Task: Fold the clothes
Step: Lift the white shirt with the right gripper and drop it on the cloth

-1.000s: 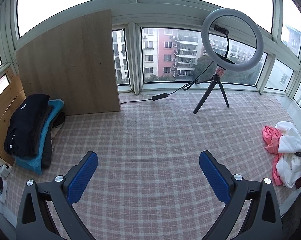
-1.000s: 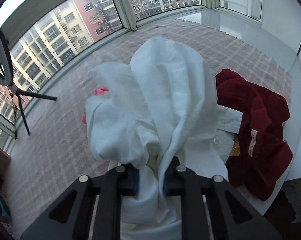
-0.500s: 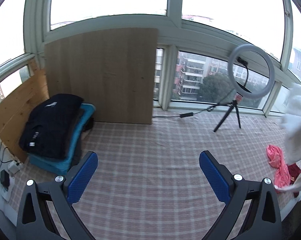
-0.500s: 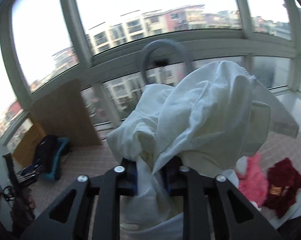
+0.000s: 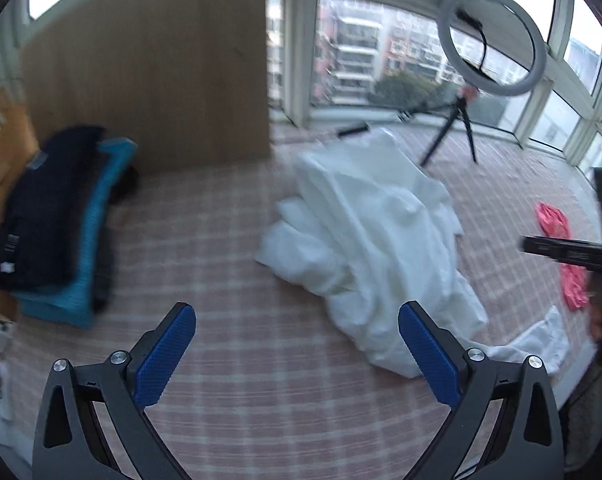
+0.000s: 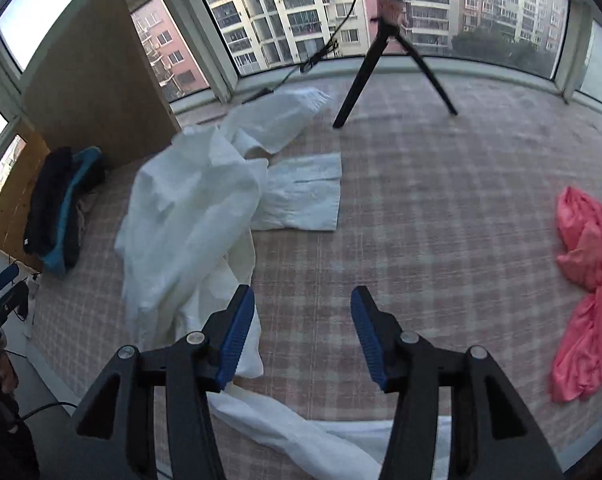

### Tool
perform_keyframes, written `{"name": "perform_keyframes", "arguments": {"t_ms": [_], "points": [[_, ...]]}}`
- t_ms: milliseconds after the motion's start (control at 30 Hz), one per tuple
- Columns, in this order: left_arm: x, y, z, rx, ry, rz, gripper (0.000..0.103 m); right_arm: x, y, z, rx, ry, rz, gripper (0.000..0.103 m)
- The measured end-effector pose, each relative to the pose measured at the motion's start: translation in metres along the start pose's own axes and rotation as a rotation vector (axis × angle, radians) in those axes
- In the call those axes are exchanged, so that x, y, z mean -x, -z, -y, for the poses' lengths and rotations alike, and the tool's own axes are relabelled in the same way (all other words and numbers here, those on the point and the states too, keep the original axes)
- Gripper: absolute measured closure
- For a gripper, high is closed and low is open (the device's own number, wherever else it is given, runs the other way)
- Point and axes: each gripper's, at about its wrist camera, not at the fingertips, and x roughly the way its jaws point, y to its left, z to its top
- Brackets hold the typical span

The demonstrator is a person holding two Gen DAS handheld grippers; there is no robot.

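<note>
A crumpled white garment (image 5: pixel 375 240) (image 6: pixel 197 216) lies heaped on the checked pink surface (image 5: pixel 229 248), one sleeve stretched toward the windows. My left gripper (image 5: pixel 297 354) is open above the surface, its right finger near the garment's lower edge, nothing between its pads. My right gripper (image 6: pixel 303 330) is opening, with nothing between its pads; part of the white cloth trails under its left finger (image 6: pixel 235 330) toward the front edge. In the left wrist view the right gripper shows as a dark bar at the right edge.
A pink garment (image 6: pixel 589 280) (image 5: pixel 561 248) lies crumpled at the right. Folded dark and teal clothes (image 5: pixel 57 220) are stacked at the left by a wooden board (image 5: pixel 149 64). A ring light on a tripod (image 5: pixel 489 40) stands near the windows, cable trailing.
My right gripper carried the white garment across to the middle, opened and let it drop. The left gripper moved lower, still open.
</note>
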Motion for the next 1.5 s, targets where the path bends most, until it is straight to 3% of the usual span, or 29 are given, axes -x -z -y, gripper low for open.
{"name": "perform_keyframes", "arguments": {"t_ms": [100,200,233,333,367,400,533,700,833,967,1033,1100,1167,1267,1300,1367,1400,1433,1467,1500], "points": [[-0.026,-0.004,0.016,-0.012,-0.003,-0.046,0.002,-0.043,-0.024,-0.003,-0.085,-0.091,0.013,0.053],[-0.035,-0.009,0.016,-0.024,-0.021,-0.05,0.002,-0.08,-0.045,-0.02,-0.144,-0.247,-0.007,0.051],[-0.035,-0.011,0.012,-0.019,-0.034,-0.049,0.002,-0.095,-0.051,-0.031,-0.134,-0.268,-0.024,0.049],[-0.031,-0.017,-0.008,0.014,-0.067,-0.034,0.002,-0.135,-0.061,-0.057,-0.09,-0.211,-0.116,0.051],[-0.028,-0.019,-0.016,0.028,-0.08,-0.024,0.002,-0.138,-0.061,-0.061,-0.087,-0.235,-0.131,0.079],[-0.024,-0.019,-0.025,0.043,-0.095,-0.012,0.002,-0.138,-0.061,-0.064,-0.083,-0.258,-0.132,0.092],[-0.007,-0.019,-0.062,0.11,-0.134,0.022,0.002,-0.07,-0.061,-0.059,-0.054,-0.312,0.034,0.094],[0.028,-0.021,-0.103,0.182,-0.163,0.103,0.002,0.076,-0.064,-0.048,-0.039,-0.273,0.298,0.094],[0.061,-0.025,-0.127,0.217,-0.175,0.185,0.002,0.187,-0.072,-0.081,0.085,-0.212,0.502,0.094],[0.092,-0.022,-0.137,0.236,-0.173,0.259,0.002,0.25,-0.092,-0.15,0.266,-0.248,0.593,0.094],[0.104,-0.018,-0.141,0.245,-0.174,0.288,0.002,0.249,-0.11,-0.195,0.356,-0.297,0.569,0.094],[0.113,-0.012,-0.145,0.264,-0.171,0.307,0.002,0.222,-0.128,-0.247,0.431,-0.384,0.464,0.094],[0.12,-0.004,-0.152,0.284,-0.183,0.311,0.002,0.168,-0.136,-0.307,0.527,-0.493,0.251,0.09],[0.123,0.006,-0.161,0.292,-0.226,0.298,0.002,0.087,-0.136,-0.359,0.543,-0.536,-0.033,0.09],[0.122,0.009,-0.163,0.292,-0.238,0.29,0.002,0.075,-0.136,-0.359,0.528,-0.534,-0.071,0.09],[0.116,0.015,-0.166,0.294,-0.237,0.265,0.002,0.069,-0.137,-0.339,0.49,-0.53,-0.058,0.089],[0.111,0.016,-0.165,0.291,-0.225,0.25,0.002,0.07,-0.136,-0.32,0.47,-0.517,-0.041,0.083],[0.104,0.016,-0.161,0.283,-0.211,0.234,0.002,0.069,-0.133,-0.3,0.455,-0.49,-0.026,0.075],[0.097,0.016,-0.158,0.275,-0.196,0.218,0.002,0.064,-0.124,-0.277,0.453,-0.422,-0.017,0.054],[0.09,0.015,-0.154,0.266,-0.182,0.202,0.002,0.059,-0.115,-0.254,0.451,-0.354,-0.007,0.044]]}}
